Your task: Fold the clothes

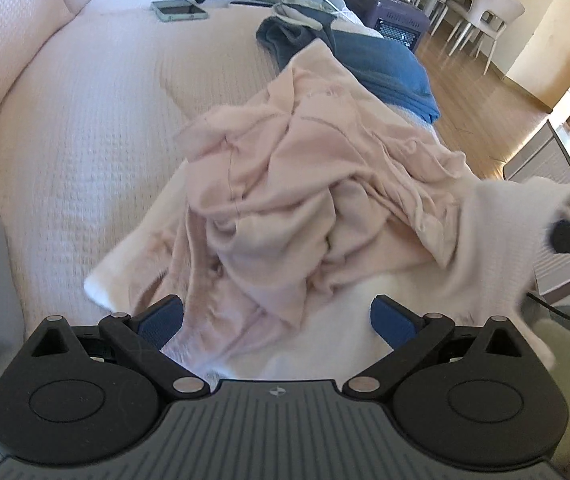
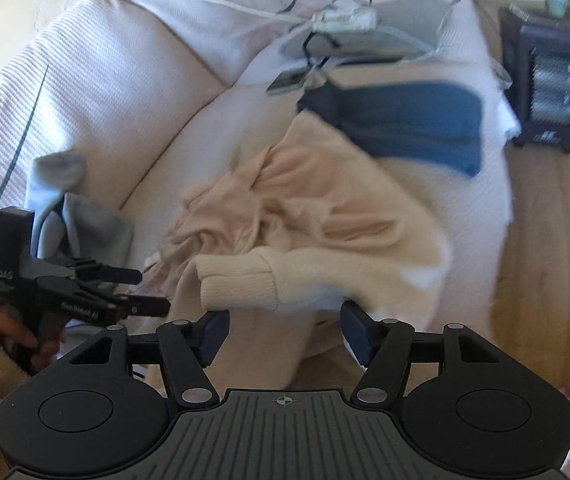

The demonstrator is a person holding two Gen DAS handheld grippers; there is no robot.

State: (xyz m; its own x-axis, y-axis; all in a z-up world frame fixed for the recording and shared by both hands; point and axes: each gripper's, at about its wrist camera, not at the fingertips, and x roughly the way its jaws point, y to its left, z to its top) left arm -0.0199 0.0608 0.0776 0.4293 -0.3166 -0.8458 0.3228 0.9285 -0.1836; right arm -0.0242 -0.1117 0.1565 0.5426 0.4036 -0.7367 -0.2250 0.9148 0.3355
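Pink garment point(image 1: 285, 184) sits crumpled in a heap on the sofa seat point(image 1: 85, 128), not flat, seams and folds running every which way. Under or beside it a cream sweater point(image 2: 365, 272) is spread toward the seat's front edge, its ribbed cuff point(image 2: 241, 284) bent over just ahead of the right gripper point(image 2: 283, 332). Right gripper: fingers wide apart, nothing between them, cuff hanging just in front of the gap. Left gripper point(image 1: 277, 320): also spread open, hovering low over the near edge of the pink heap, holding nothing; the right-wrist view shows it from the side with both fingers parted. Behind the heap a blue garment point(image 1: 385, 76) lies flat and squared-off, looks folded, with something darker tucked at its far end. A grey piece point(image 2: 73, 216) sits bunched against the sofa back on the left. A phone point(image 1: 179, 10) and a grey cushion lie further back; not task items. Judgement on progress: at least one item reads as folded and stacked, and the pink and cream pieces are clearly unfolded, so those remain. Grey piece also looks loose. Right-wrist view is motion-blurred, so can't resolve whether cream and pink are separate layers or tangled.
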